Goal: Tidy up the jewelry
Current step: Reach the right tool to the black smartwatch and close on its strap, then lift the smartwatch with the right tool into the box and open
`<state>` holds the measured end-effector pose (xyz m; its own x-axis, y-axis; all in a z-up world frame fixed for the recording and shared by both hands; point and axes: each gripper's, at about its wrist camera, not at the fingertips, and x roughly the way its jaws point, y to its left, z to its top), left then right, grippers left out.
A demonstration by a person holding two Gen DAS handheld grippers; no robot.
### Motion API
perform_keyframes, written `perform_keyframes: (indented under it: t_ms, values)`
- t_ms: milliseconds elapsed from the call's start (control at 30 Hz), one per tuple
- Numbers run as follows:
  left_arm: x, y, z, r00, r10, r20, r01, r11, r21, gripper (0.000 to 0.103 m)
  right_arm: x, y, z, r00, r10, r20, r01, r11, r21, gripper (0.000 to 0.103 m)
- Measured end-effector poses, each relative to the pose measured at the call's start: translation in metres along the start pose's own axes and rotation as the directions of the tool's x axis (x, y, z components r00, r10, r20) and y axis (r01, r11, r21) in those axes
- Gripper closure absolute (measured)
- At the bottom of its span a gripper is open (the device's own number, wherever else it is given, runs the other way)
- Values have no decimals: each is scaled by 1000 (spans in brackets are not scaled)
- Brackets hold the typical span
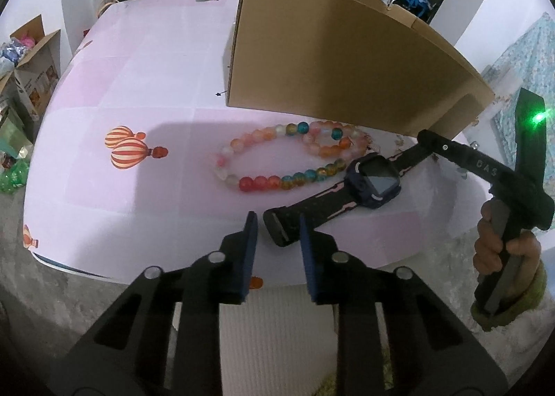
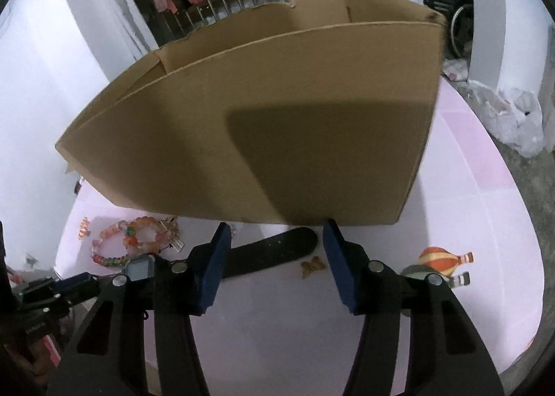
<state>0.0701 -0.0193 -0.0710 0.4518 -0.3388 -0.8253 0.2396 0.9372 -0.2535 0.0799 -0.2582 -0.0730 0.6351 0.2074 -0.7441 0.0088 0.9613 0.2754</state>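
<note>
Black watch (image 1: 376,178) beside cardboard box (image 1: 340,59)

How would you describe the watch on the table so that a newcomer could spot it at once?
Find the big cardboard box on the pink table. In front of it lies a loop of coloured beads, and beside that the watch: the only dark thing, with a square screen and a black strap.

Raised letters reading "GAS", or possibly "DAS", stand on the black arm of the right gripper (image 1: 421,137), at 3 o'clock in the left wrist view. Small print on the left gripper (image 2: 83,283) body, at 8 o'clock in the right wrist view, is too blurred to read. No other text is legible.
</note>
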Motion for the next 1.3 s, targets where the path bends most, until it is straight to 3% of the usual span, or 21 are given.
perform_keyframes:
  t_ms: [200, 367, 467, 567, 733, 833, 1033, 1167, 1300]
  values:
    - [0, 1, 1, 1000, -10, 13, 10, 1000, -11, 84, 3, 2, 9, 996, 79, -51, -77, 996, 33, 49]
    - [1, 4, 2, 1000, -20, 24, 21, 999, -24, 84, 1, 4, 15, 975, 205, -83, -199, 977, 76, 48]
    - [1, 4, 1, 999, -23, 31, 23, 999, -25, 84, 0, 12, 13, 972, 214, -99, -208, 976, 67, 49]
    - [0, 5, 0, 999, -26, 37, 27, 999, -32, 84, -3, 17, 12, 974, 207, -90, -202, 977, 62, 56]
    - [0, 6, 0, 999, -28, 46, 31, 998, -55, 92, -14, 16, 9, 971, 224, -85, -219, 974, 63, 76]
    - [-7, 3, 1, 997, -24, 78, 29, 998, -53, 98, -27, 20, 9, 969, 234, -81, -232, 972, 38, 81]
    - [-34, -7, 5, 990, -60, 131, 64, 998, -22, 101, -62, 34, 12, 960, 270, -71, -271, 963, -8, 82]
    - [-72, -16, 23, 976, -111, 187, 112, 994, 4, 101, -96, 43, 32, 950, 311, -33, -312, 949, -42, 82]
    - [-117, -31, 71, 944, -136, 299, 111, 989, 100, 102, -130, 51, 84, 934, 352, 60, -344, 932, -113, 82]
